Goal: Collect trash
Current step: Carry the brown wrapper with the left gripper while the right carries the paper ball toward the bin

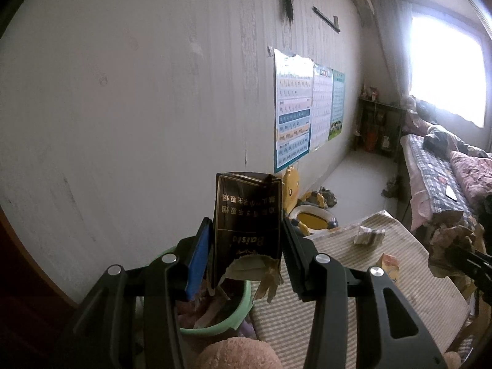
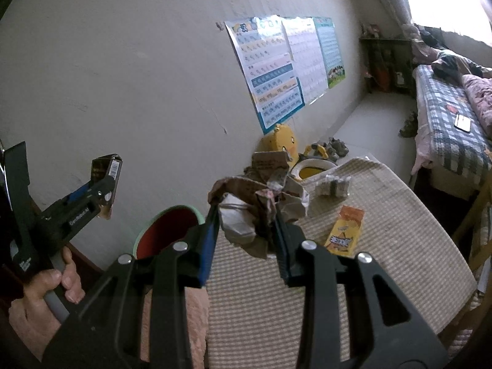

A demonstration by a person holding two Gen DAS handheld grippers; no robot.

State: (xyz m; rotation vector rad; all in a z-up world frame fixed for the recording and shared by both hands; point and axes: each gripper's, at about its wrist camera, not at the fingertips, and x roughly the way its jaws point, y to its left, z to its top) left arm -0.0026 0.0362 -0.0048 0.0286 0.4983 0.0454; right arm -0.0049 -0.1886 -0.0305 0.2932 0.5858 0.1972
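My left gripper [image 1: 246, 224] is shut on a torn dark cigarette pack [image 1: 248, 224] and holds it upright above the green bin [image 1: 215, 313]. It also shows at the left of the right wrist view [image 2: 106, 181]. My right gripper [image 2: 246, 212] is shut on a crumpled wad of brown paper and wrappers [image 2: 258, 206], held above the striped table [image 2: 384, 246] beside the green bin [image 2: 167, 230]. That wad also shows at the right edge of the left wrist view [image 1: 449, 249].
An orange snack packet [image 2: 344, 230] and a small crumpled wrapper bundle [image 2: 333, 186] lie on the table. A yellow duck potty seat [image 2: 307, 160] stands by the wall. A bed [image 2: 452, 129] is at the right. A pink plush [image 1: 240, 353] lies below the bin.
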